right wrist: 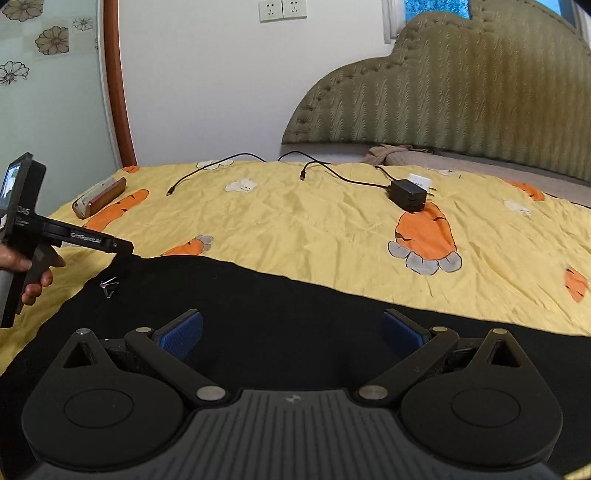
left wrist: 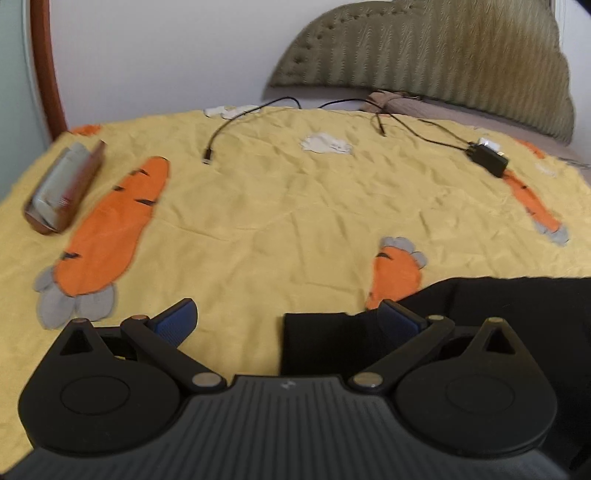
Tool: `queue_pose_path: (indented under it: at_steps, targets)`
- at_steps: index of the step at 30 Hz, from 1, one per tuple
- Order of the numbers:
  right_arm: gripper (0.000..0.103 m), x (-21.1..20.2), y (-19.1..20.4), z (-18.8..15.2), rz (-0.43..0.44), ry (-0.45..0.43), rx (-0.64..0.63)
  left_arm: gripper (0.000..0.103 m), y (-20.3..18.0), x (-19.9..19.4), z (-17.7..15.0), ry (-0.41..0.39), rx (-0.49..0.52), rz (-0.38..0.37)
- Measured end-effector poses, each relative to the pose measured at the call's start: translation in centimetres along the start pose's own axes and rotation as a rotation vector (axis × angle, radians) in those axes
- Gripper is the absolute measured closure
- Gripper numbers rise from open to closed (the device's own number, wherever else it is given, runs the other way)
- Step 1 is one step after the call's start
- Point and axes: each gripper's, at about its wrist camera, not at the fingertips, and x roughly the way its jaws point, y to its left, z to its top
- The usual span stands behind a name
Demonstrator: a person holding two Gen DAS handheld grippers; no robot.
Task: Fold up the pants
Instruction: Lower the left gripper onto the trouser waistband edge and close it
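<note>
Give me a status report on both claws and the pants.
Left claw open at pants edge. Right claw open over pants, nothing gripped. Pants spread flat on yellow bedspread. Charger, cable farther back, clear.

A bed fills the room's middle, spread with a yellow quilt [right wrist: 314,221] printed with orange carrots and white rabbits; at its far right end stands a padded olive headboard [right wrist: 461,96] with a scalloped top; behind the bed runs a plain white wall [right wrist: 207,92] bearing a pair of white sockets [right wrist: 282,10] high up; left of the bed rises a reddish wooden frame [right wrist: 116,85] edging a pale panel with flower decals [right wrist: 51,40]; above the headboard shows a strip of blue window [right wrist: 436,7]; light is soft and even.
</note>
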Motion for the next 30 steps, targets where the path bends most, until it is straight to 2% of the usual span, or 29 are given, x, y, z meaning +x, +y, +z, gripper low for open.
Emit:
queue_pose_path:
  at_steps: [7,12,14,16,18,22,28,30]
  targets:
    - [0.000,1.8,-4.1,0.8,-0.048,0.015,0.048,0.000,1.0,1.5,-0.6,0.024,-0.009,-0.030]
    - [0.000,2.4,-5.2,0.7,-0.071,0.005,0.058,0.001,0.5,1.1,-1.9,-0.026,0.062,-0.049]
    - [0.000,2.7,-5.4,0.6,-0.073,0.010,0.071,0.013,-0.2,1.3,-2.1,-0.035,0.098,-0.040]
    - [0.000,2.9,-5.5,0.5,-0.064,0.018,0.086,0.021,-0.5,1.3,-2.3,-0.046,0.118,-0.069]
    - [0.000,2.9,-5.3,0.4,-0.063,0.019,0.081,0.026,-0.5,1.3,-2.3,-0.062,0.118,-0.088]
    - [0.000,2.9,-5.0,0.2,-0.074,0.017,0.056,0.034,0.0,1.6,-2.3,-0.043,0.078,-0.181]
    - [0.000,2.9,-4.9,0.2,-0.073,0.017,0.060,0.034,0.7,0.9,-2.7,-0.033,0.072,-0.321]
    - [0.000,3.0,-4.9,0.2,-0.072,0.016,0.055,0.036,1.5,0.7,-2.8,-0.029,0.038,-0.391]
